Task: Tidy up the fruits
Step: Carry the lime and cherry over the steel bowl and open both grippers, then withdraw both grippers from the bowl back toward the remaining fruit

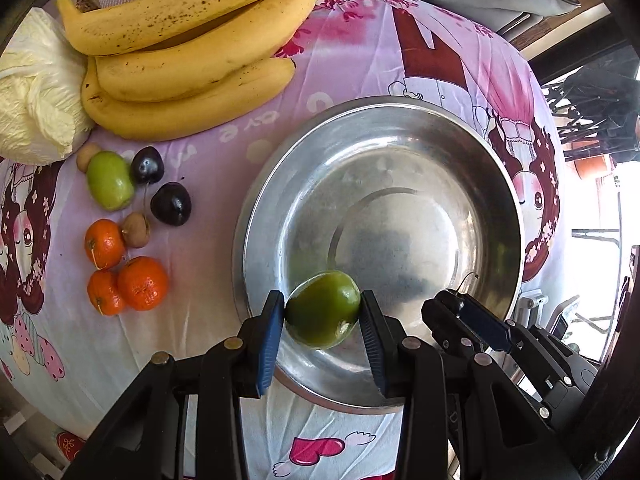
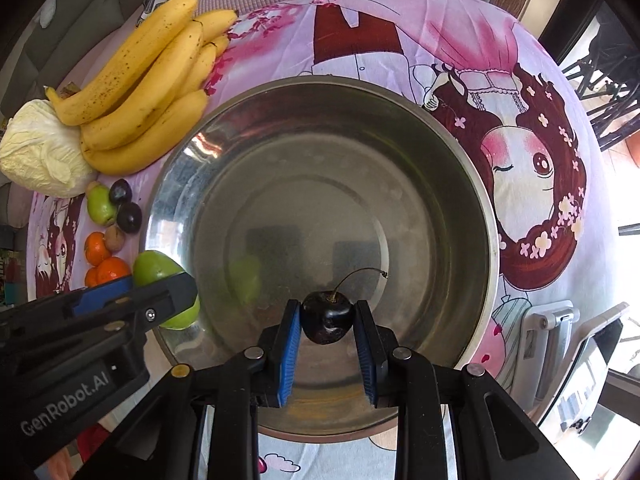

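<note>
My left hand-held gripper [image 1: 322, 314] is clamped on a green fruit [image 1: 323, 309], its blue pads pressing each side across the middle so the round skin cannot roll out. I hold it over the near rim of the steel bowl [image 1: 256, 240], pointing straight down, because the bowl is where I judge the loose fruit is meant to go.

My right hand-held gripper [image 2: 327, 320] grips a dark cherry [image 2: 326, 318] between its pads, stem [image 2: 358, 276] up and free (pinching the stem would only snap it). It hangs above the bowl's empty bottom, nearer my side than the middle.

The rest waits on the cartoon-print cloth [image 1: 420, 52] covering the bench, left of the bowl: a bunch of bananas [image 1: 192, 52] at the far side, a pale cabbage [image 1: 36, 100] touching them, then another green fruit [image 1: 109, 181], two more cherries [image 1: 171, 204], a walnut [image 1: 136, 230] and three mandarins [image 1: 142, 283] clustered close together.

With both loads already over the bowl, lowering before letting go looks wise, since a drop onto bare steel could bruise the cherry or send it bouncing out.
</note>
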{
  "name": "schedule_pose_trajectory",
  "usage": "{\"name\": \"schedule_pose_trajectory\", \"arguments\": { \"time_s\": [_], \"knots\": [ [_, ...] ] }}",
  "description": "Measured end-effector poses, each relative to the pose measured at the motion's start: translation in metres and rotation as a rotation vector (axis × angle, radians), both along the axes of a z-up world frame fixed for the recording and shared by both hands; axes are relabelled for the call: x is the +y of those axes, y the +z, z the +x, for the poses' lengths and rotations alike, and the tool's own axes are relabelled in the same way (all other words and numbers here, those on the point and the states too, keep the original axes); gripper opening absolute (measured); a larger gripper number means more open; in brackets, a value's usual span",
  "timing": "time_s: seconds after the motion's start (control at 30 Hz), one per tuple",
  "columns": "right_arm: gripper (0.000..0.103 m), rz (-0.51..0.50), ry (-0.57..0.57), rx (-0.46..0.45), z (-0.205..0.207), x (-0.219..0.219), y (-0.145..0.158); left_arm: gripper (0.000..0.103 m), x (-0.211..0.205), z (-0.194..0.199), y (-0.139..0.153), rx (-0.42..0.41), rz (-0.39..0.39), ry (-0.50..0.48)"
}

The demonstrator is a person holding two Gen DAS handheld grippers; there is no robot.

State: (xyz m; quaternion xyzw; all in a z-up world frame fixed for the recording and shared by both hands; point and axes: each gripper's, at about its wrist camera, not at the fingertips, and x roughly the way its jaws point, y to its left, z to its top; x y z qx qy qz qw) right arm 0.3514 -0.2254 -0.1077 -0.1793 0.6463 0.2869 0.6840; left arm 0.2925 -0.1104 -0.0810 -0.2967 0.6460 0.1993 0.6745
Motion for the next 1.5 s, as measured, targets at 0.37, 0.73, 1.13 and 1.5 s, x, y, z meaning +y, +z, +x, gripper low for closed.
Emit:
{"name": "schedule_pose_trajectory", "arguments": {
  "time_s": [0.37,0.73,1.13,1.5],
  "knots": [
    [0.029,-0.018,-0.011,0.001,0.028,0.008,-0.007,0.04,0.01,0.034,-0.014,0.012,-0.018,-0.009],
    [0.046,-0.026,-0.009,-0.026,0.032,0.021,0.013,0.04,0.021,0.029,0.005,-0.024,-0.022,-0.012],
    [0.089,-0.053,-0.012,-0.055,0.004,0.014,0.036,0.076,0.047,-0.018,0.022,0.049,0.018,0.074],
    [0.103,-0.057,0.018,-0.064,-0.02,0.016,0.043,0.092,0.077,-0.08,0.034,0.094,0.079,0.156]
  ]
}}
